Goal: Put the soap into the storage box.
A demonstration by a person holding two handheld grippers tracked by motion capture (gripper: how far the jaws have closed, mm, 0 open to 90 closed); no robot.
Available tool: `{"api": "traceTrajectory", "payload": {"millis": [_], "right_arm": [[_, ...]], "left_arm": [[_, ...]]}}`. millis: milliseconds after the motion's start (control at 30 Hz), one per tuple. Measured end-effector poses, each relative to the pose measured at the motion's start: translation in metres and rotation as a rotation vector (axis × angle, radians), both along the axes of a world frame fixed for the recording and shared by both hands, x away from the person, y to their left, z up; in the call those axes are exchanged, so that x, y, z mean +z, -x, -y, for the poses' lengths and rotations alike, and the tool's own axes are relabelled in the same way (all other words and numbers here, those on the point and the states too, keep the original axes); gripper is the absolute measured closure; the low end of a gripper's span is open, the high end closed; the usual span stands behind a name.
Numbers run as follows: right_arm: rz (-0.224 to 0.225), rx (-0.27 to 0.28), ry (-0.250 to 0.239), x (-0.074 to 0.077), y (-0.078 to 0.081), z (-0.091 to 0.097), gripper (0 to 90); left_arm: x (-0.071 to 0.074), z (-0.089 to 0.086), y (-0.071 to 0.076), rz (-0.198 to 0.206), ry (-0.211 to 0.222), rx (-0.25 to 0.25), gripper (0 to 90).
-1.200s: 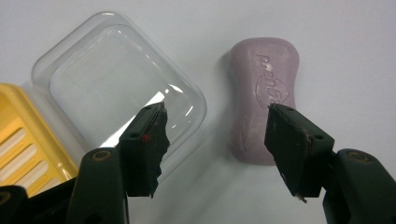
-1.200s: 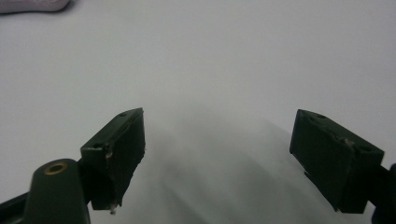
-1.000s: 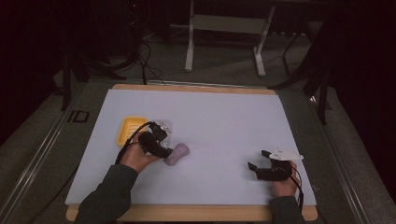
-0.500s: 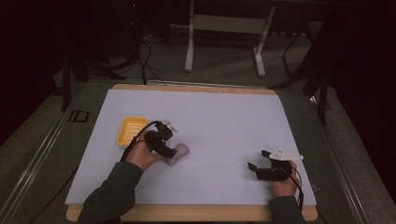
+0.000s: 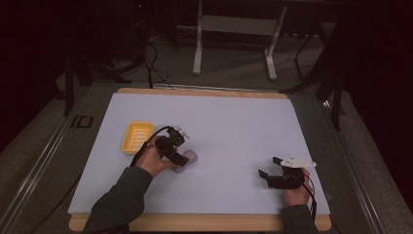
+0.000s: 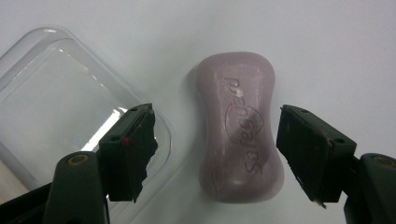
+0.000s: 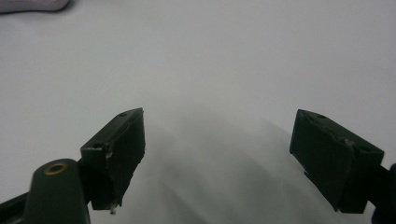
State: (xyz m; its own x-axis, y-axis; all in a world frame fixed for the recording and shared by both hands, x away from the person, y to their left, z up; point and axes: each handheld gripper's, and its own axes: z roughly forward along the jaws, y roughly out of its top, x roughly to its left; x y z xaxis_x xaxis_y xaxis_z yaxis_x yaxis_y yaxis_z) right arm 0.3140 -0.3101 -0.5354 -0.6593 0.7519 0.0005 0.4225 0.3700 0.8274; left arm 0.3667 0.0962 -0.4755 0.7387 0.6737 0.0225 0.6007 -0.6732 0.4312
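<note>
Left gripper (image 6: 212, 154) jaws just opening wide, lying either side of the soap bar (image 6: 239, 128) — not pressing — near the tabletop's (image 5: 234, 122) left edge; its view is showing a clear lid (image 6: 60, 102) alongside. Right gripper (image 7: 217, 158) is gaping, empty.

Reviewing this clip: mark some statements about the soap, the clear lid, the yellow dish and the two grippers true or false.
1. The left gripper has its jaws clamped on the soap bar. False: the jaws have just been opening, and the bar lies between them with a gap on each side.
2. A clear plastic lid lies on the table beside the soap bar. True.
3. The soap bar rests inside the yellow soap dish. False: it lies on the white table sheet, to the right of the dish.
4. The right gripper is open, with nothing between its jaws. True.
5. The soap bar is green. False: it is pale purple.
</note>
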Motion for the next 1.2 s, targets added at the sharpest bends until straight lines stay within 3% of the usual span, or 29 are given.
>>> {"api": "traceTrajectory", "payload": {"millis": [200,467,833,967,1200], "right_arm": [[0.001,0.001,0.001,0.000,0.000,0.000,17.8],[0.001,0.001,0.001,0.000,0.000,0.000,17.8],[0.001,0.002,0.001,0.000,0.000,0.000,17.8],[0.001,0.002,0.002,0.000,0.000,0.000,17.8],[0.000,0.002,0.003,0.000,0.000,0.000,17.8]], "left_arm": [[-0.005,0.007,-0.002,-0.014,-0.010,-0.007,28.0],[-0.014,0.018,-0.005,-0.029,-0.067,-0.028,26.2],[-0.024,0.026,-0.009,-0.062,-0.100,-0.053,25.6],[-0.029,0.029,-0.011,-0.088,-0.135,-0.061,28.5],[-0.028,0.029,-0.013,-0.118,-0.123,-0.069,36.1]]}}
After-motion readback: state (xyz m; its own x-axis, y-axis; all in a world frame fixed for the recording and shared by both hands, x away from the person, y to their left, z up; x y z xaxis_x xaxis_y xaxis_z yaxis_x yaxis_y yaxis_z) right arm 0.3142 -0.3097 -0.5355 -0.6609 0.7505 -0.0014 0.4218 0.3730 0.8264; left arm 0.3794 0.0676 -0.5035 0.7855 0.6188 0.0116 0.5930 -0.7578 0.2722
